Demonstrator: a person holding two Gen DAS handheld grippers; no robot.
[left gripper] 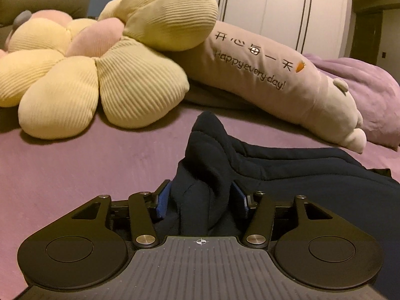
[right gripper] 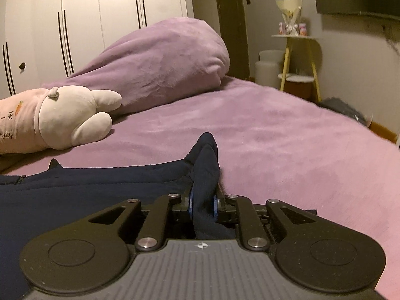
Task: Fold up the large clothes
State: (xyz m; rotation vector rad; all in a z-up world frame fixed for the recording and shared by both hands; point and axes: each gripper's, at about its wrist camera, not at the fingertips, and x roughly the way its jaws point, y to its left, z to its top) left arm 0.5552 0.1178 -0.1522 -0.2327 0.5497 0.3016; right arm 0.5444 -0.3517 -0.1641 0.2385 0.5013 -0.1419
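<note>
Left gripper [left gripper: 200,200] clenched on a bunched wad of the navy garment [left gripper: 287,165], blue pads [left gripper: 162,203] pressed into the cloth from either side, a peak of fabric standing up just ahead of the fingertips. Right gripper [right gripper: 202,206] likewise clamped on a thinner fold of the same navy garment [right gripper: 87,182], its pads nearly met, with a pointed tuft of cloth rising just beyond the tips. Between the two grips, a dark span of cloth lying low on the purple bedspread [right gripper: 287,130], stretched sideways from one pair of fingers toward the other.

Held this way, probably, to keep one edge taut at two points so the piece can be carried over itself as a single straight fold (which part of the garment each pinch has is not clear from here).

Beyond the left fingers, well apart from the cloth: a yellow flower cushion [left gripper: 82,85] and a long pink plush pillow [left gripper: 262,75]. Beyond the right fingers, a heaped purple blanket [right gripper: 170,62], also well clear. Open bedspread ahead of both tips, likely room enough for the fold to land flat.
</note>
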